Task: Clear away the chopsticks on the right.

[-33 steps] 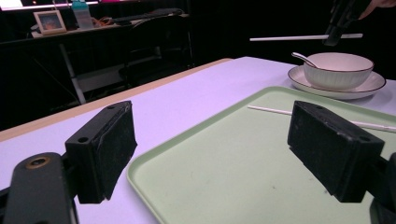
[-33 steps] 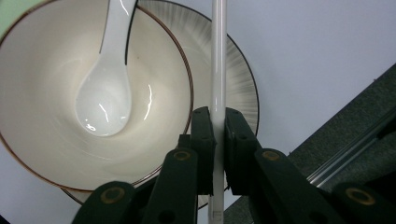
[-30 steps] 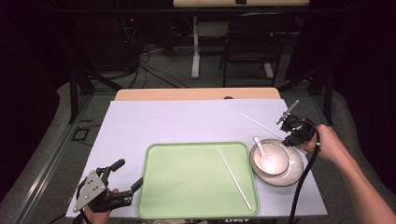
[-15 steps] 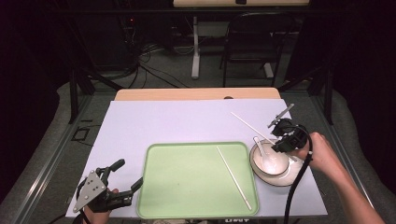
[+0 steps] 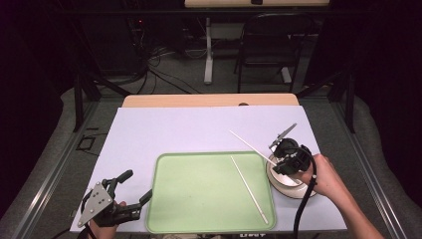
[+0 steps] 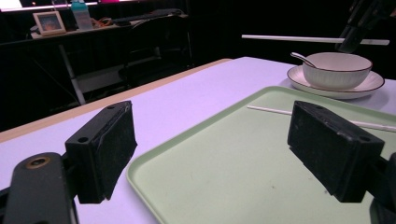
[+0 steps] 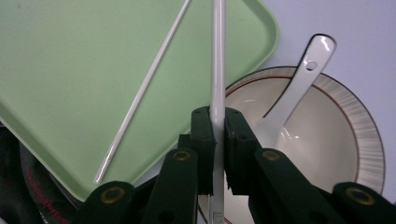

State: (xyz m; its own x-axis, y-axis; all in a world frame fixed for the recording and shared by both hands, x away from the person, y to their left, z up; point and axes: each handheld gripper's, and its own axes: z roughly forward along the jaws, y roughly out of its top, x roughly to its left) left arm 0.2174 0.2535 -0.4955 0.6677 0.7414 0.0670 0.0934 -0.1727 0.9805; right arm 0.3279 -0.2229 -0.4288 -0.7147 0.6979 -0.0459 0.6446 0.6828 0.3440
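My right gripper point(image 5: 280, 158) hovers over the white bowl point(image 5: 288, 180) and is shut on a white chopstick point(image 5: 249, 144). That chopstick points away to the left, past the far right corner of the green tray point(image 5: 199, 199). In the right gripper view the jaws point(image 7: 217, 114) pinch the chopstick point(image 7: 217, 56) above the bowl point(image 7: 322, 140), which holds a white spoon point(image 7: 294, 93). A second chopstick point(image 5: 249, 190) lies slantwise on the tray. My left gripper point(image 5: 139, 184) rests at the tray's near left corner, open and holding nothing point(image 6: 219, 144).
The bowl stands on a striped plate point(image 5: 303, 193) just right of the tray. A lilac mat point(image 5: 189, 129) covers the table, with bare room behind the tray. A cable point(image 5: 303, 209) trails from the right gripper toward the near edge. A chair point(image 5: 263, 50) stands beyond the table.
The right gripper has moved left with the chopstick, from the bowl's far right side to above the bowl. The left gripper has stayed put.
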